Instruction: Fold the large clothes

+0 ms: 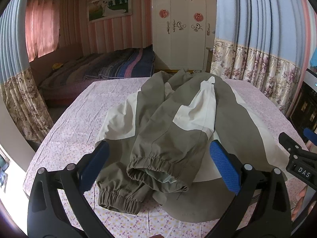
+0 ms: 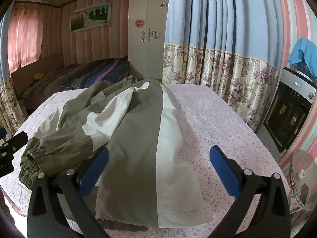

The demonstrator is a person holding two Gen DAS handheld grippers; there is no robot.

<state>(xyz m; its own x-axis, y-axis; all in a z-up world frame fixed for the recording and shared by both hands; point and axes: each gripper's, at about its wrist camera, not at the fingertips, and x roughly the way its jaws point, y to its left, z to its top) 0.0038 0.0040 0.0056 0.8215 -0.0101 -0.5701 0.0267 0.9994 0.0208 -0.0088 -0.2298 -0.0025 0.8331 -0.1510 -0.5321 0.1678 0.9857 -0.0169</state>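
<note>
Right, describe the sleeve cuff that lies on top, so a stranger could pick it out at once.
Start at the table with the pink flowered cloth, where an olive and cream jacket lies spread. Two sleeves are folded across it toward the near edge. The top cuff is the gathered olive one with its opening gaping toward the camera, overlapping the flatter lower cuff beside it.

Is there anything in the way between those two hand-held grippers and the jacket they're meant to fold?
Nothing visible. The left hand-held gripper hangs open by the sleeve cuffs; the right hand-held gripper hangs open above the jacket hem.
</note>
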